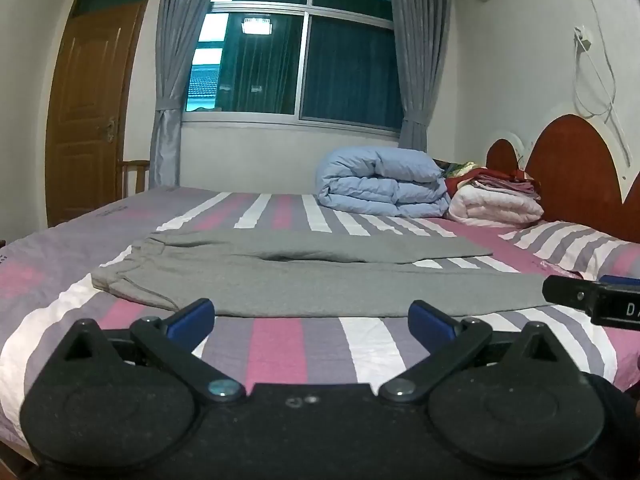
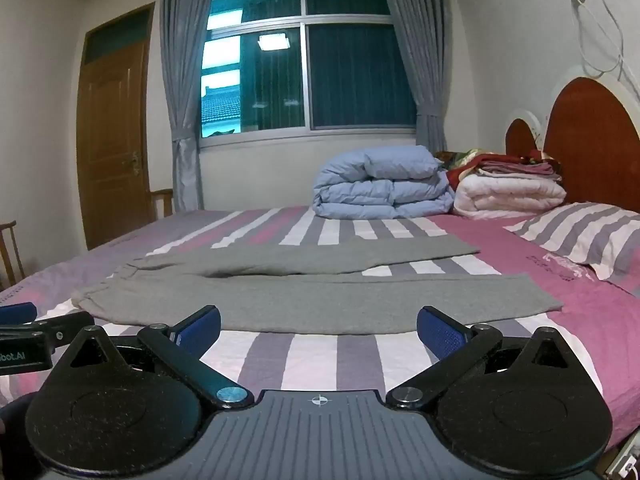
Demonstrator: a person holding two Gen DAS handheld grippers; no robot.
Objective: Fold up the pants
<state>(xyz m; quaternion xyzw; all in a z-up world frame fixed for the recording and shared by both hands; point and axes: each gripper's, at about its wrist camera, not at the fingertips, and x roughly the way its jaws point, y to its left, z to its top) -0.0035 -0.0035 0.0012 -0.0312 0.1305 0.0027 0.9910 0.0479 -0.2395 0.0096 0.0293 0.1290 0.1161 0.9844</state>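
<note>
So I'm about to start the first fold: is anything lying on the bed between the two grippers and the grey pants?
Nothing visible. Only bare striped sheet lies between the open left gripper, the open right gripper and the near edge of the grey pants. The blue duvet and pillow sit beyond the pants.

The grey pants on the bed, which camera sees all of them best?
The right wrist view: the grey pants show whole there, waistband to both leg ends. In the left wrist view the pants lie just as flat, but the right gripper hides the near leg's end.
</note>
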